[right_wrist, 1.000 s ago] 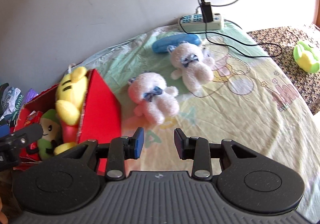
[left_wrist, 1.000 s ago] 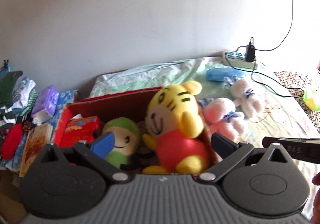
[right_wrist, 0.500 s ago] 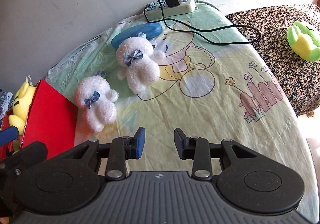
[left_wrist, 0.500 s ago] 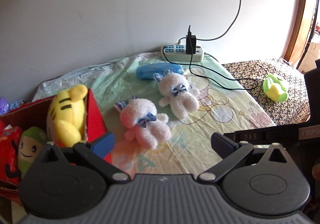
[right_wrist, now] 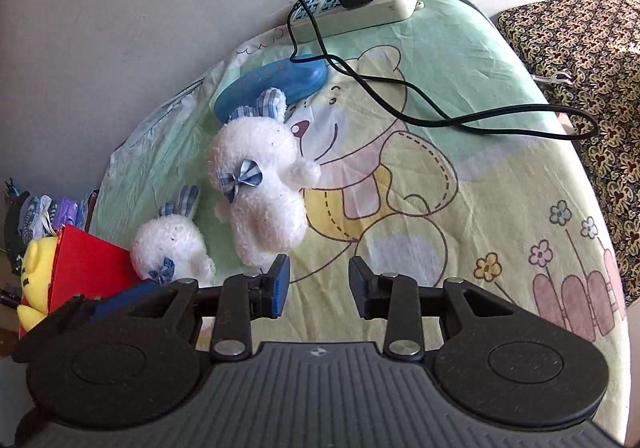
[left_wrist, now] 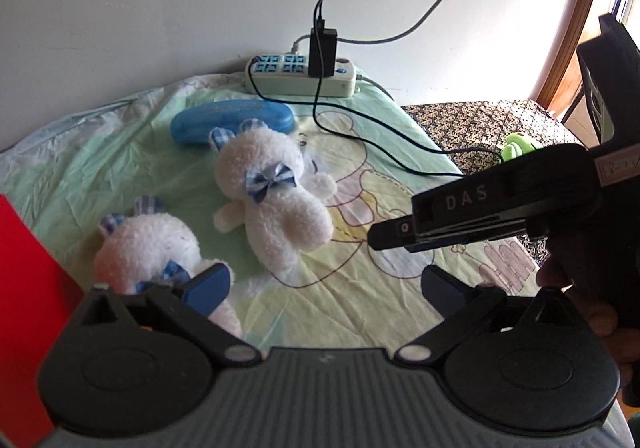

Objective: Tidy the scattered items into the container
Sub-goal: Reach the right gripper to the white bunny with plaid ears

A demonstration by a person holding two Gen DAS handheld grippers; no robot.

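Left gripper (left_wrist: 324, 282): jaws wide apart, empty, above the bedsheet (left_wrist: 120, 168) | right gripper (right_wrist: 318, 286): narrow gap, empty, touching nothing | larger white plush rabbit (right_wrist: 260, 184) just ahead of both | smaller white rabbit (right_wrist: 172, 248) beside red box (right_wrist: 88, 264) holding the yellow tiger plush (right_wrist: 34, 276) | blue case (right_wrist: 272, 82) behind rabbits.

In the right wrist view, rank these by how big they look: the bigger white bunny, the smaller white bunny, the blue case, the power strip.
1. Bigger white bunny, clearly largest.
2. Power strip and blue case: they look alike in extent and both lie farther off, so no ranking.
3. Smaller white bunny looks smallest, though the left gripper hides part of it.
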